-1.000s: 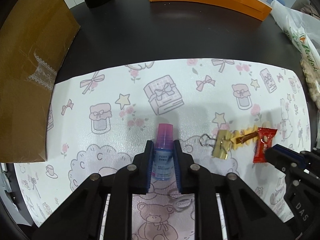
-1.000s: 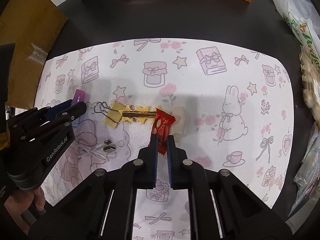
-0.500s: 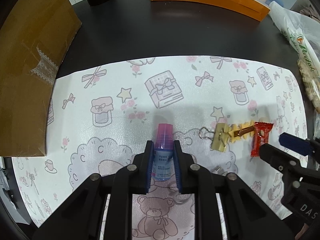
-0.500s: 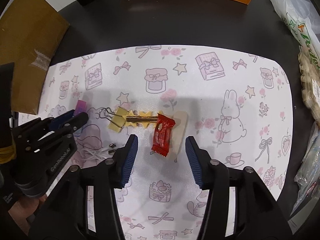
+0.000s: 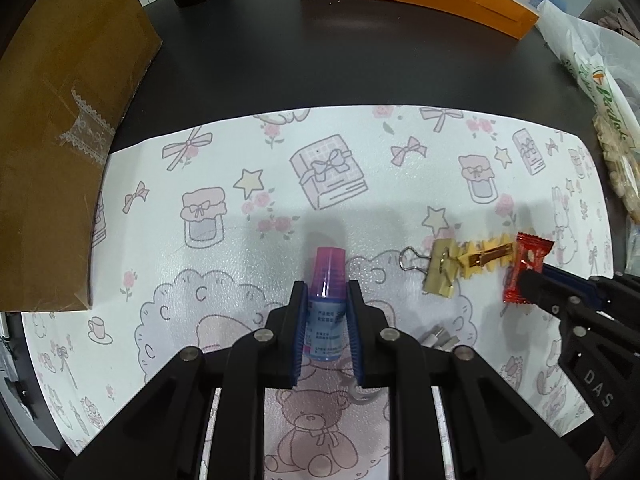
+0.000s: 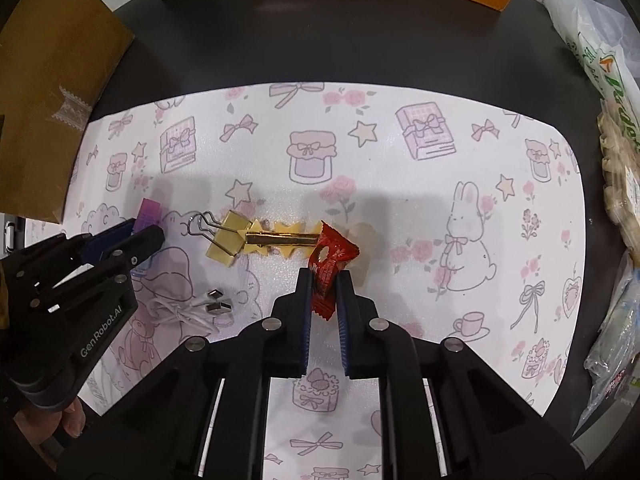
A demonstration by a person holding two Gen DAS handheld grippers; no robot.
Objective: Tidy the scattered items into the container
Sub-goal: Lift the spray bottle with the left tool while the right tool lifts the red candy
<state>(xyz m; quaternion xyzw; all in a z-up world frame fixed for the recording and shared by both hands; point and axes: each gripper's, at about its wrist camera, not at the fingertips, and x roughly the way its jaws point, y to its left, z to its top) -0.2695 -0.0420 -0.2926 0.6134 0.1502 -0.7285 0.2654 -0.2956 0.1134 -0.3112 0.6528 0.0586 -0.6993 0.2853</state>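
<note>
Right wrist view showed one red candy clamped in the right hand-held gripper, just right of one gold binder clip and one star hair clip. One small bottle sat gripped in the left hand-held gripper, left of the binder clip.

Red candy wrapper, gold binder clip, pink-patterned white mat.

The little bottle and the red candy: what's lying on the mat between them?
Between the bottle and the red candy lie a gold binder clip and a yellow star hair clip, touching end to end; both views show this.
</note>
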